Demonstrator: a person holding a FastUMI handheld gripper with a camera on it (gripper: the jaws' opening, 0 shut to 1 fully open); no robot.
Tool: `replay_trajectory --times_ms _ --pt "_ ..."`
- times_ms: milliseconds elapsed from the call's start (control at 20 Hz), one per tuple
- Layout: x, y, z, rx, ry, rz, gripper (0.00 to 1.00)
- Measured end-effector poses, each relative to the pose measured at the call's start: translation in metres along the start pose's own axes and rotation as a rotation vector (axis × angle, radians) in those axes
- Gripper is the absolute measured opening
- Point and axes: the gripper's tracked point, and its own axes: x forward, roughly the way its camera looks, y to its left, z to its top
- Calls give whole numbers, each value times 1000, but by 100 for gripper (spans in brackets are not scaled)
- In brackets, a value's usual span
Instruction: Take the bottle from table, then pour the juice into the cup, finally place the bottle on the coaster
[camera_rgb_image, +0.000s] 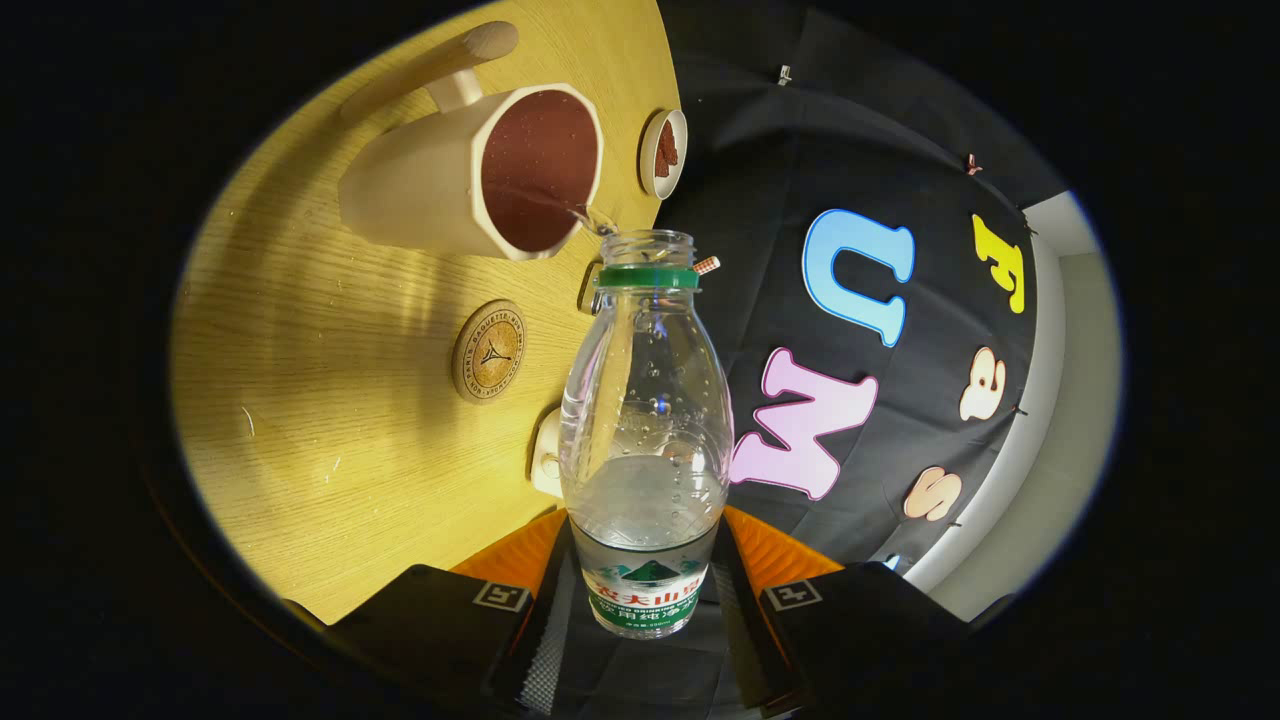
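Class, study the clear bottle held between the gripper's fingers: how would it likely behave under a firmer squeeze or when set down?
The bottle looks thin, clear plastic, so it would probably dent under pressure. It is partly full and uncapped, so likely light, and spills easily. Tall and narrow, it may tip once released by the gripper.

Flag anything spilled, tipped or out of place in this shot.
Nothing looks spilled. The gripper is shut on the bottle, tilted so a thin stream leaves its mouth and lands inside the cup. The coaster lies flat and bare on the table, beside the bottle. A small dish sits beyond the cup.
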Motion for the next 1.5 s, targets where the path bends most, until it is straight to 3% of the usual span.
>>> replay_trajectory --times_ms 1500 --pt "3 -13 14 -158 -54 -49 70"
